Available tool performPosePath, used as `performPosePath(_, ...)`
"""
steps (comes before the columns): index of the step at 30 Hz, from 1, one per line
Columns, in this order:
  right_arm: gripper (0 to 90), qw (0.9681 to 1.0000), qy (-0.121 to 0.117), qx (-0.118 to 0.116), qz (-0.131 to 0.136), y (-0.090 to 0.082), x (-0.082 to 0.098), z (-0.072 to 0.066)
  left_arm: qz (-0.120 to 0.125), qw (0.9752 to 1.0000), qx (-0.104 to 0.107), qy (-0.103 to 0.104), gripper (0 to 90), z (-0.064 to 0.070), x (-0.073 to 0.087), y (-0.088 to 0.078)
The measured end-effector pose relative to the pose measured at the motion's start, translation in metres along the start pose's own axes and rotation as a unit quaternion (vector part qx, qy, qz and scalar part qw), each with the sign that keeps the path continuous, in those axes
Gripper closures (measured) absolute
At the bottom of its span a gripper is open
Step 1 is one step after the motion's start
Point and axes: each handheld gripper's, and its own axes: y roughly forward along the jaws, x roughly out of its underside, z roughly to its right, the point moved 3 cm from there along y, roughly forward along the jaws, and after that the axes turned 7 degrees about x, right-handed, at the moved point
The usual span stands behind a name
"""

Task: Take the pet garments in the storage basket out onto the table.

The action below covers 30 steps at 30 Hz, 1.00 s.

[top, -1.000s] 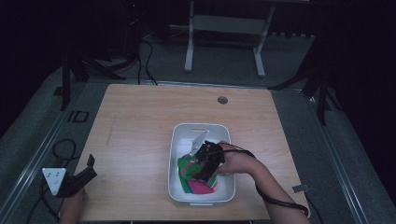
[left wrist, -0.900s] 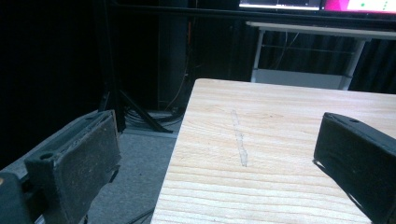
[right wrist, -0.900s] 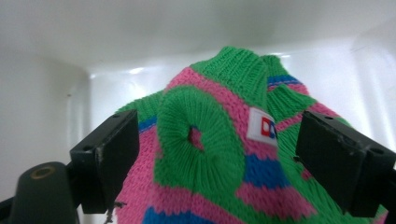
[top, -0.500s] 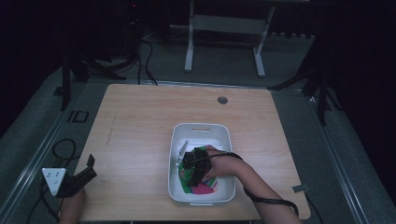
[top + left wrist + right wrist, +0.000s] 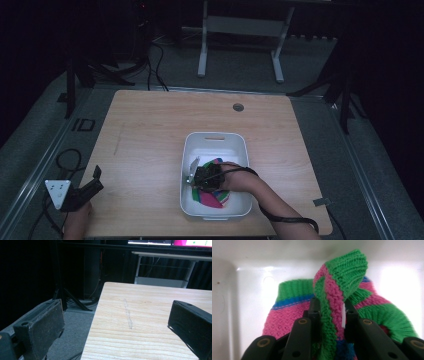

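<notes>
The knitted sock (image 5: 337,302), striped in pink, green and blue, lies inside the white bin (image 5: 215,140), in the half of the bin that is nearer to the person. In the right gripper view a fold of the sock stands up between the two black jaws, and its green ribbed end rises toward 12 o'clock above them. The rest of the sock spreads out to 9 o'clock and to 3 o'clock on the white floor of the bin.

The right gripper (image 5: 204,176) is lowered into the bin. Its jaws have just been closing, and they now pinch the fold of the sock from both sides. The person's right hand (image 5: 237,179) holds this gripper and comes in from about 5 o'clock of the bin.

The bin rests on the wooden table (image 5: 150,130), a little toward 5 o'clock from the table's middle. A small round hole (image 5: 238,107) is in the tabletop at 12 o'clock from the bin.

The left gripper (image 5: 80,190) hangs well apart from the bin, at the table's 8 o'clock edge. Its jaws stand wide apart with nothing between them, and the left gripper view looks along the table's bare wood.
</notes>
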Motion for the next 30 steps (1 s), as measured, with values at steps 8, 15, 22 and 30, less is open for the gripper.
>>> performPosePath(8, 75.8, 0.9963, 0.042, 0.018, 0.073, -0.047, 0.007, 0.021, 0.002, 1.0, 0.002, 0.001, 0.9, 0.0, 0.0, 0.0)
performPosePath(15, 75.8, 0.9914, 0.063, 0.033, 0.11, -0.077, 0.009, 0.033, 0.002, 1.0, 0.002, 0.001, 0.9, 0.001, 0.0, 0.0)
performPosePath(22, 75.7, 0.9865, 0.077, 0.038, 0.14, -0.104, 0.008, 0.046, 0.001, 1.0, 0.002, 0.002, 1.0, 0.001, 0.0, 0.0)
performPosePath(30, 75.7, 0.9774, 0.085, 0.058, 0.185, -0.146, 0.007, 0.057, 0.001, 1.0, 0.002, 0.002, 0.9, 0.001, 0.0, 0.0)
